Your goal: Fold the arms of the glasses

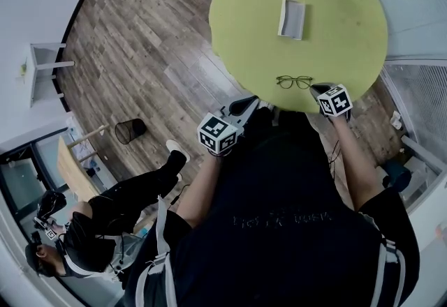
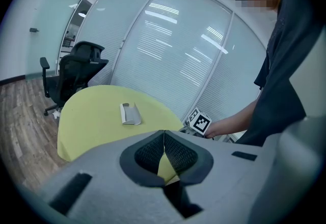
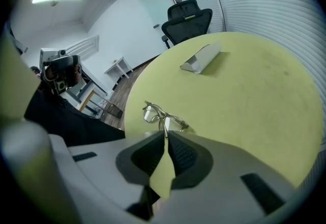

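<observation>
Glasses [image 1: 294, 81] stand near the table's [image 1: 335, 33] near edge, with a case [image 1: 292, 19] further in toward the table's middle. The right gripper [image 1: 318, 89] is at the glasses' right end, jaws closed, and in the right gripper view they look pinched on the arm that points back at it. The left gripper [image 1: 250, 103] hangs just off the table's edge, jaws together on nothing. Folding looks barely started: that arm is still out and the other arm's state can't be made out.

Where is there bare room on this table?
The table is bare on either side of the case and between it and the glasses. It is crowded only at the near edge, where the right gripper grips the glasses.
</observation>
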`<action>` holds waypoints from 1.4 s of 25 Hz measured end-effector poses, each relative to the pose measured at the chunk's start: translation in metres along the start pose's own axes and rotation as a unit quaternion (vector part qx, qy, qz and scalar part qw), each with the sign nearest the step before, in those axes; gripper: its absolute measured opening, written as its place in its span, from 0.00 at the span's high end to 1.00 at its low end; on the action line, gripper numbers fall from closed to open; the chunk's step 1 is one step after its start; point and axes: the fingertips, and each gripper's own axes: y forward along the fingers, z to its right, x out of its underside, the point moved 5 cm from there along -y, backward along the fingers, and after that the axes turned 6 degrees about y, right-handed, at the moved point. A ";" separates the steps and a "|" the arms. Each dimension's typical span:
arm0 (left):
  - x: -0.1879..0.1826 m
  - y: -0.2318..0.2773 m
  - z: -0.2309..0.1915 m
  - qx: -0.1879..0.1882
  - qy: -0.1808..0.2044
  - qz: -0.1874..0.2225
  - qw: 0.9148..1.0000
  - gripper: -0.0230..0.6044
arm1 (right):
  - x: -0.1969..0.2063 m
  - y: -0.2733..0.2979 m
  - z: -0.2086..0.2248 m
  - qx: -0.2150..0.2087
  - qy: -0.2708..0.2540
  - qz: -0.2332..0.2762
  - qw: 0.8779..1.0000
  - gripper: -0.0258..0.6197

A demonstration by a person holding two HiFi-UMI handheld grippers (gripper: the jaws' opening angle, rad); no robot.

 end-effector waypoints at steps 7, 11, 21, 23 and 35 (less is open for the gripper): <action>0.007 -0.004 0.000 -0.008 -0.011 -0.006 1.000 0.93 | 0.004 0.008 0.011 -0.002 0.025 -0.001 1.000 0.90; 0.010 -0.005 0.000 -0.011 -0.015 -0.008 1.000 0.93 | 0.007 0.014 0.014 -0.005 0.032 -0.003 0.999 0.90; 0.018 -0.012 0.005 -0.020 -0.021 -0.017 0.999 0.93 | 0.016 0.024 0.019 -0.012 0.048 -0.005 0.999 0.90; 0.020 -0.015 0.004 -0.025 -0.025 -0.018 0.999 0.93 | 0.016 0.026 0.021 -0.011 0.051 -0.004 0.999 0.90; 0.026 -0.019 0.008 -0.029 -0.028 -0.018 0.999 0.93 | 0.021 0.031 0.020 -0.015 0.060 0.003 0.998 0.90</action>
